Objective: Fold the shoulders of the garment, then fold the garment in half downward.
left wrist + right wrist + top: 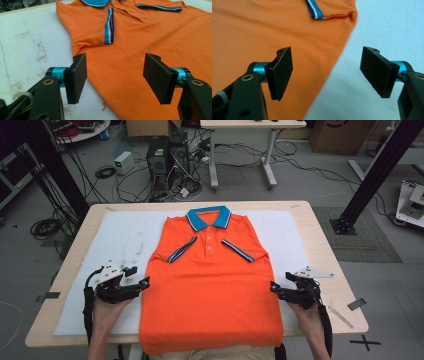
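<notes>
Folding work on the orange polo shirt (210, 295) looks to be at an early stage, judging by how it lies. The shirt is spread face up on the white mat (115, 240) that covers the tabletop (320, 235), blue collar (209, 218) at the far end, hem hanging over the near edge toward the person. Both short sleeves are already turned in across the chest, their striped cuffs (109, 26) slanting toward the button placket, so the sides of the shirt run fairly straight. The body itself is not yet folded: no side panel is brought over and the length is still full.

Left gripper (141, 284) hovers at the shirt's left edge, about mid-length; its jaws stand wide apart with the edge of the cloth below and between them, pressing on nothing. Right gripper (275, 286) sits at the shirt's right edge, level with the other, jaws likewise wide open and straddling the border of cloth and mat, holding nothing.

What is left, I judge, is taking hold of both side edges and folding the body.
</notes>
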Demonstrator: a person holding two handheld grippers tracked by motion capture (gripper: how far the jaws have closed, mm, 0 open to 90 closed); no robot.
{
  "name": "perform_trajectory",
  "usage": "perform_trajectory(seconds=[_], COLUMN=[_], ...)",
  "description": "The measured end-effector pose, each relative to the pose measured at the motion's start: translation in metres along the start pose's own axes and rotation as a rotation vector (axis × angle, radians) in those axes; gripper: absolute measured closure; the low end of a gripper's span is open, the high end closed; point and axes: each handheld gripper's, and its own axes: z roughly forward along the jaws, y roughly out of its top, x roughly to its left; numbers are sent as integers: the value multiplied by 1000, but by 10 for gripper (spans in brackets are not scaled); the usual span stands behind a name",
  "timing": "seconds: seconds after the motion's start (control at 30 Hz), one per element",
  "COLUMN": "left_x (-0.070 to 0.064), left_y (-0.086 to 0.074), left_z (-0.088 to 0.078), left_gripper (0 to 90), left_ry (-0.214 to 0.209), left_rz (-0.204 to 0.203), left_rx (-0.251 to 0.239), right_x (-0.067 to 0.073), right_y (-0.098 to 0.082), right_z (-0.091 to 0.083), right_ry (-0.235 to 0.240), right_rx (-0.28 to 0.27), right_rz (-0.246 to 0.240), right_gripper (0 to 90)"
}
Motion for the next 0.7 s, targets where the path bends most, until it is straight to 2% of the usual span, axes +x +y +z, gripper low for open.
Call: perform_trajectory(seconds=[0.13,0.27,0.43,0.5,0.67,0.7], left_x=[-3,-2,0,1,0,-1], left_y=[-2,-3,-5,-7,-17,-19], left_z=[3,-1,-9,-12,-12,-11], left_gripper=[359,359,359,359,359,359], left_ry=[6,15,15,18,9,12], left_rz=[5,-10,-24,-21,-32,-33], left_rx=[23,27,37,55,95,104], right_x=[-3,-1,3,4,7,9], right_y=[1,2,2,2,-1,-4], right_z=[0,3,9,9,7,4], right_ry=[7,18,31,33,15,8], right_rx=[-1,8,27,37,53,72], right_rz=[12,9,-17,-20,-28,-48], right_gripper=[270,270,270,270,273,273])
